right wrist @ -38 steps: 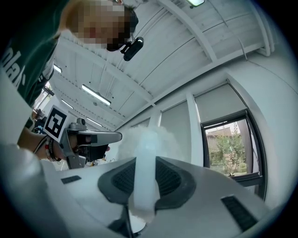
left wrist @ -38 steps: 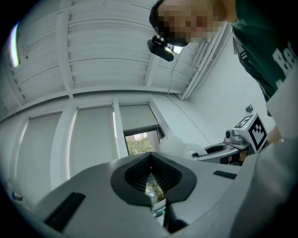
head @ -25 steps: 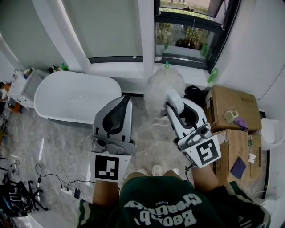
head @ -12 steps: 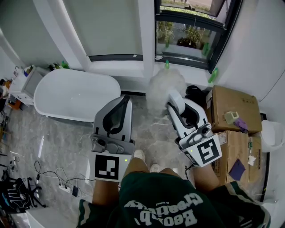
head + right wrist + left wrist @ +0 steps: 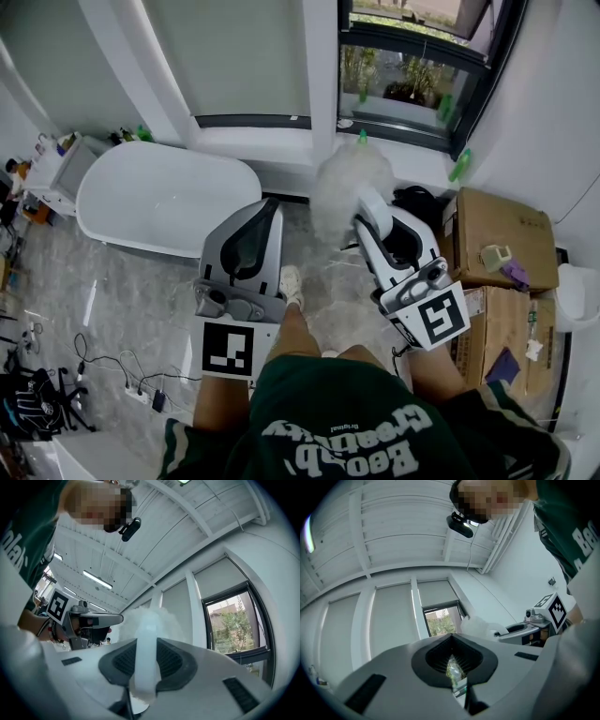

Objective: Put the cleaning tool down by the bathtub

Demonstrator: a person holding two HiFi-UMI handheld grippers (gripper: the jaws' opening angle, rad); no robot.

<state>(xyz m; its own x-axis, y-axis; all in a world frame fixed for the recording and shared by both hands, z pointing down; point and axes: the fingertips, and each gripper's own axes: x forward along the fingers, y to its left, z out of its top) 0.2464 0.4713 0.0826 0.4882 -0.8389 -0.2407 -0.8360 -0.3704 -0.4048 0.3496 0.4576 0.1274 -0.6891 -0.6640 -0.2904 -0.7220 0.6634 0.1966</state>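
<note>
The cleaning tool is a fluffy white duster point(image 5: 349, 192) on a white handle point(image 5: 146, 653). My right gripper point(image 5: 370, 214) is shut on that handle, and the fluffy head sticks out past its tips toward the window. In the right gripper view the handle runs straight up between the jaws point(image 5: 146, 660). My left gripper point(image 5: 265, 211) is held level beside it, jaws together with nothing between them point(image 5: 453, 660). The white oval bathtub point(image 5: 164, 197) stands on the marble floor to the left of both grippers, ahead of the left one.
Cardboard boxes point(image 5: 492, 230) are stacked at the right with a white bin point(image 5: 574, 295) beyond them. A black bag point(image 5: 417, 202) lies under the window point(image 5: 412, 80). Cables and a power strip point(image 5: 141, 394) trail on the floor at lower left. My shoe point(image 5: 291, 281) shows between the grippers.
The person has stepped forward: one foot now shows ahead between the grippers, and the tub and window have slid slightly. Both grippers keep their pose and the duster stays gripped.
</note>
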